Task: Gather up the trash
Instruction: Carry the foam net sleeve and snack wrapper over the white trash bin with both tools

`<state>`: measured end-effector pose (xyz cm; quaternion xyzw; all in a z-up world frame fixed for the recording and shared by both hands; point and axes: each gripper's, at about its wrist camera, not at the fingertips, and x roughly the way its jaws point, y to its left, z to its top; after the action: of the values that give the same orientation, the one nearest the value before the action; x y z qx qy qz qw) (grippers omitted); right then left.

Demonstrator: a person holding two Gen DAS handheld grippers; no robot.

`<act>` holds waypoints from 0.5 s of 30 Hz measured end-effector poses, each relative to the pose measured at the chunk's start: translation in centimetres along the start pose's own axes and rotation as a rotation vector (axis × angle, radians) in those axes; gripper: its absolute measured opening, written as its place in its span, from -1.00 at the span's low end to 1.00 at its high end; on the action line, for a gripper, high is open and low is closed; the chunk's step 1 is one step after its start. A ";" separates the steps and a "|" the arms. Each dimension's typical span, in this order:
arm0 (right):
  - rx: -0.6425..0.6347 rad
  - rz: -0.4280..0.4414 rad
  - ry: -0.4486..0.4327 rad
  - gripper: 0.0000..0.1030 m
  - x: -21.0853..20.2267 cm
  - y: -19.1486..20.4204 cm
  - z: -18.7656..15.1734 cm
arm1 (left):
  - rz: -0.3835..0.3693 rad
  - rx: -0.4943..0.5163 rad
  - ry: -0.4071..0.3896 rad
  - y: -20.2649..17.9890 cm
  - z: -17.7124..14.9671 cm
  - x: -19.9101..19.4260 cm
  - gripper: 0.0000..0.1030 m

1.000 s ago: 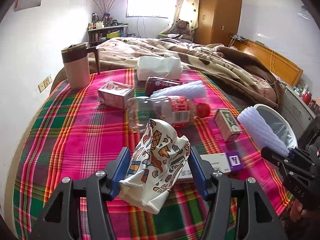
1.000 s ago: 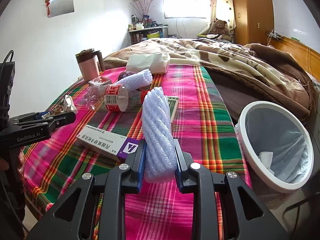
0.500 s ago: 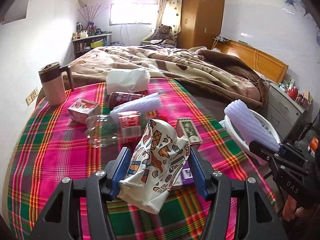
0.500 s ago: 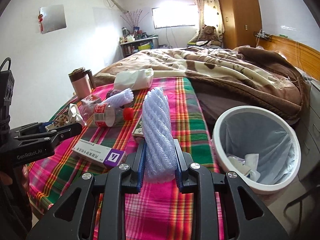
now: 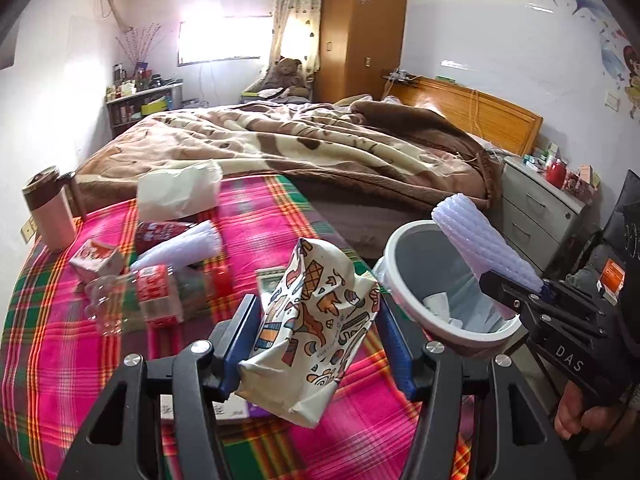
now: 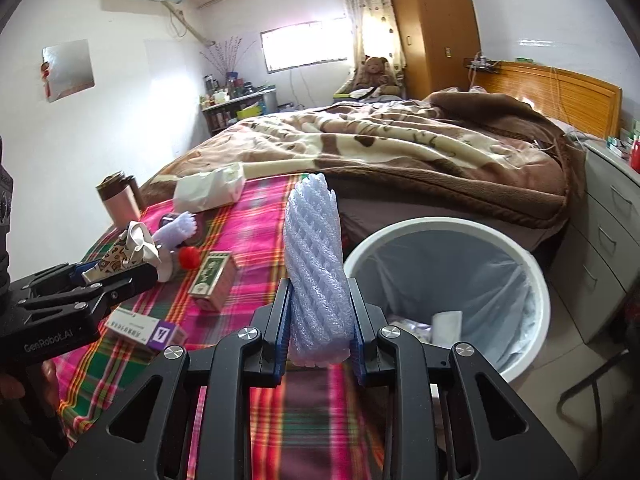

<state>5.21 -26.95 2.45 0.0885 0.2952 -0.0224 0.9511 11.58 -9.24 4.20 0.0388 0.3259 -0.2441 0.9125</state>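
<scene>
My left gripper (image 5: 316, 334) is shut on a crumpled paper cup (image 5: 316, 312) printed with cartoon shapes, held above the plaid cloth (image 5: 60, 344). My right gripper (image 6: 320, 328) is shut on a white foam net sleeve (image 6: 314, 256) that stands up between its blue pads. A white waste bin (image 6: 440, 224) with a pale liner stands just right of the table, with some paper in it. In the left wrist view the right gripper (image 5: 516, 286) holds the sleeve (image 5: 476, 236) over the bin (image 5: 400, 264). The right wrist view shows the left gripper (image 6: 120, 276) and cup (image 6: 134, 246) at far left.
On the cloth lie a clear bottle (image 5: 152, 296) with a red label, a second foam sleeve (image 5: 180, 246), a red-and-white carton (image 5: 96, 258), a green box (image 6: 212, 278), a white-and-purple box (image 6: 144, 328), a tissue pack (image 5: 178, 190) and a pink mug (image 5: 48, 216). Behind are a bed and a nightstand (image 5: 536, 208).
Both grippers have swung right, off the middle of the table toward the bin, each keeping its hold. The bin now fills much more of both views.
</scene>
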 end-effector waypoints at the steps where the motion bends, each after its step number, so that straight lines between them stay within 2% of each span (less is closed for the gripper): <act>1: 0.005 -0.006 -0.001 -0.50 0.0 -0.3 0.1 | -0.006 0.004 0.000 -0.5 0.2 0.3 0.19; 15: 0.087 -0.100 0.033 -0.50 1.2 -5.7 0.3 | -0.116 0.053 0.029 -6.8 1.9 4.3 0.19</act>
<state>5.81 -32.57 1.15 0.1152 0.3138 -0.0812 0.9390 12.36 -17.41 3.63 0.0477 0.3342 -0.3048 0.8906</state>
